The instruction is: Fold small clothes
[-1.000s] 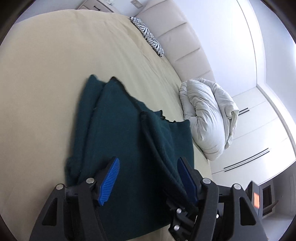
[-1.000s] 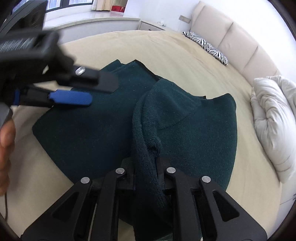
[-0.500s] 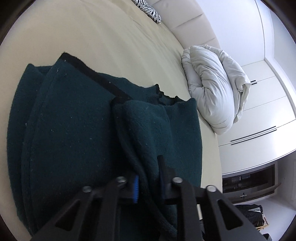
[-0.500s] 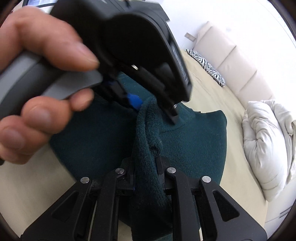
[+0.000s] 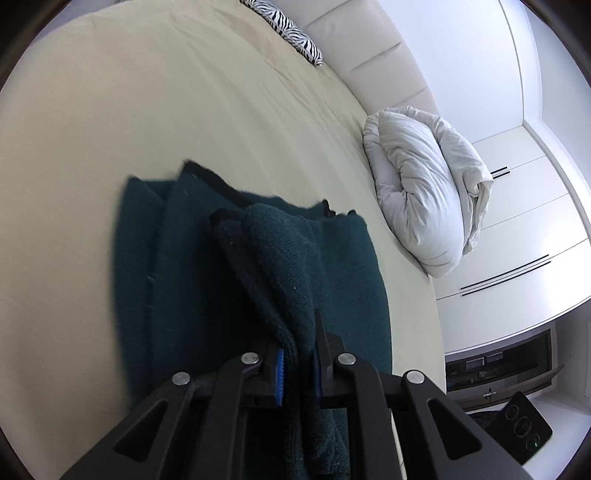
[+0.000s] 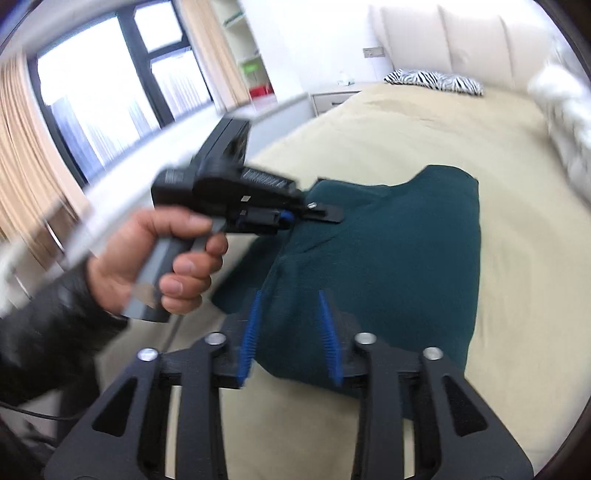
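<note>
The left gripper (image 5: 297,363) pinches a fold of the dark green sweater (image 5: 258,266), hiding its pads. The right gripper (image 6: 290,338), blurred, is opening with nothing gripped

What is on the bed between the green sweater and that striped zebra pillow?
Nothing: in the left wrist view, only bare beige sheet stretches from the green sweater to the zebra pillow.

I count one dark green garment (image 5: 192,280) on the bed (image 5: 147,110), one zebra pillow (image 5: 291,26), one white duvet (image 5: 424,192) beside it.
</note>
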### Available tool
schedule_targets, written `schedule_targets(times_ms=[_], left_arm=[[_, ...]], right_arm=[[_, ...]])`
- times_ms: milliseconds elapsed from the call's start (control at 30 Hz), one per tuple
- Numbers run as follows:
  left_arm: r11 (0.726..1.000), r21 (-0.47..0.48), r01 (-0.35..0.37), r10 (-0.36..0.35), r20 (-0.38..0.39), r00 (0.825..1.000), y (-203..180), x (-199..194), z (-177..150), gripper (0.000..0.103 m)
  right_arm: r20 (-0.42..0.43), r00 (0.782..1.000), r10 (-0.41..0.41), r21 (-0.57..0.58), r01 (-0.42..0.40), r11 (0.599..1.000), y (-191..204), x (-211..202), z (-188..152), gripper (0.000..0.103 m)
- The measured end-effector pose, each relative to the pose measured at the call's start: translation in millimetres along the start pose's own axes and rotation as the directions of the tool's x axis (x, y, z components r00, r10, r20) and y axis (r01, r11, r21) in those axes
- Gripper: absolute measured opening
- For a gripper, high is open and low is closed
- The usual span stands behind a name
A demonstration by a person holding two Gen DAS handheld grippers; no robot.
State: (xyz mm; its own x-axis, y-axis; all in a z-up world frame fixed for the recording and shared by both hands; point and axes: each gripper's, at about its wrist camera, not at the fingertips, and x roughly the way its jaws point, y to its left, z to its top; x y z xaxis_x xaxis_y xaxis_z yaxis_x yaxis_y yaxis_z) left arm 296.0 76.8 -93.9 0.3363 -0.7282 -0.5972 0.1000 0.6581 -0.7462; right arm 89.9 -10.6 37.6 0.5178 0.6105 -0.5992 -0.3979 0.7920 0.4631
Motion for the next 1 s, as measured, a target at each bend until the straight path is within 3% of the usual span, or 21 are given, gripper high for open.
schedule_targets(times_ms=[33, 67, 200, 433, 567, 700, 800, 867, 1000], left_arm=[[1.0, 0.004, -0.008, 0.008, 0.005, 1.0, 2, -6, 3, 0.012], [1.0, 0.007, -0.016, 0.016, 0.007, 1.0, 5, -11, 6, 0.012], [0.999, 0.008, -0.041, 0.041, 0.02, 0.999, 18, -27, 17, 0.012], [0.997, 0.012, -0.074, 0.074, 0.011, 0.997, 35, -29, 24, 0.012], [0.996, -0.032, -0.088, 0.089, 0.011, 0.996, 56, -22, 20, 0.013], [0.994, -0.051, -0.094, 0.096, 0.051, 0.994, 63, -22, 9, 0.017], [0.982, -0.024, -0.187, 0.189, 0.106, 0.976, 51, -39, 3, 0.02], [0.962, 0.038, -0.27, 0.258, 0.186, 0.948, 31, -58, -6, 0.02], [0.913, 0.209, -0.35, 0.289, 0.275, 0.917, -15, -71, -41, 0.02]], right_arm=[[0.018, 0.999, 0.048, 0.036, -0.048, 0.998, -5, -4, 0, 0.038], [0.035, 0.999, 0.03, 0.042, -0.031, 0.999, -7, -4, -2, 0.04], [-0.029, 0.994, -0.105, -0.002, 0.105, 0.995, -22, 27, -4, 0.042], [-0.125, 0.99, -0.069, 0.026, 0.072, 0.997, -41, 91, -18, 0.042], [-0.162, 0.986, -0.036, 0.045, 0.044, 0.998, -44, 112, -29, 0.042], [-0.142, 0.989, -0.033, 0.062, 0.042, 0.997, -41, 117, -41, 0.042], [-0.132, 0.989, -0.069, 0.04, 0.075, 0.996, -37, 115, -47, 0.042], [-0.134, 0.987, -0.092, 0.006, 0.093, 0.996, -31, 107, -48, 0.042], [-0.08, 0.996, -0.027, 0.055, 0.032, 0.998, -36, 78, -52, 0.042]])
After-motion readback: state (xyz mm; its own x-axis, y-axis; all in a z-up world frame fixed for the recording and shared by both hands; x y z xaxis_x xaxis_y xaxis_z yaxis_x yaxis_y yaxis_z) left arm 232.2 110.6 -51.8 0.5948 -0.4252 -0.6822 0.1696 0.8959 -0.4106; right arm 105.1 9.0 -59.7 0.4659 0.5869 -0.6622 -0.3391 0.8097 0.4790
